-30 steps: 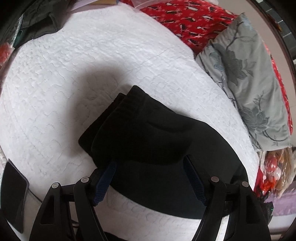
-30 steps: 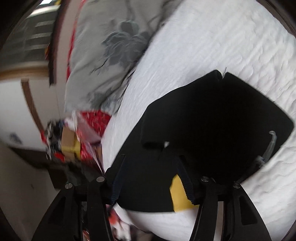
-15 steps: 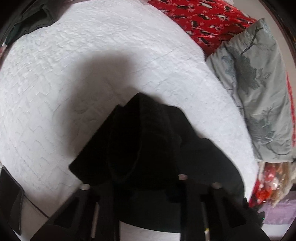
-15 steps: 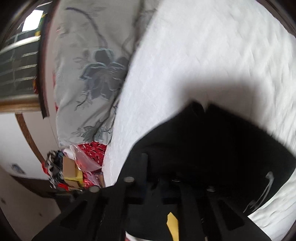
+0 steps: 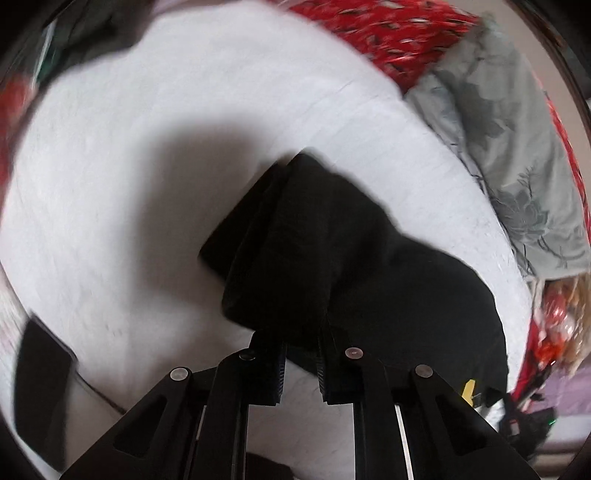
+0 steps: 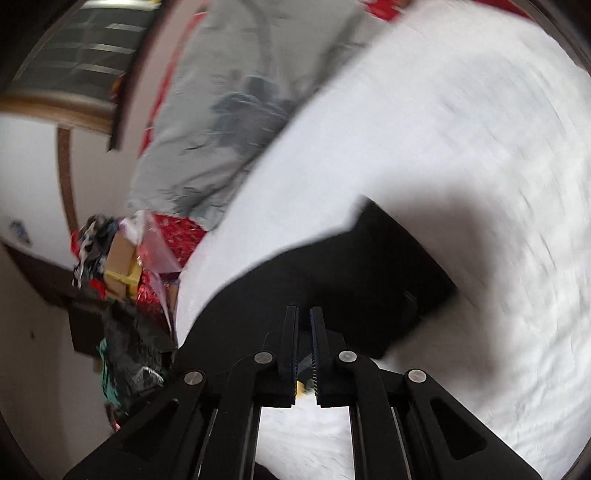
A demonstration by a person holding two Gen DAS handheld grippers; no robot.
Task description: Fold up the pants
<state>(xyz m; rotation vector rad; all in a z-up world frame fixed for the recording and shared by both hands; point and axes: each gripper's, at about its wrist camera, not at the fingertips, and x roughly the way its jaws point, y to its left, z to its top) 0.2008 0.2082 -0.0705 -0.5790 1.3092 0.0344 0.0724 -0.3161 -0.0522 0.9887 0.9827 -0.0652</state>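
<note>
Pinching a bunched edge of the black pants (image 5: 332,258) between the narrowed fingers of the left gripper (image 5: 301,343), fabric rising in a crumpled fold from the white quilted bedspread (image 5: 147,147). Clamped likewise on another edge of the same garment, the right gripper (image 6: 303,332), jaws nearly together with dark cloth draped over the tips. Spread across the middle of the bed, most of the pants, one folded corner pointing away in the right wrist view. Peeking from under the cloth, a small yellow tag (image 5: 468,391), too blurred to read any writing. Beside the bedspread, a grey floral pillow (image 5: 509,147) and red patterned fabric (image 5: 388,33).
</note>
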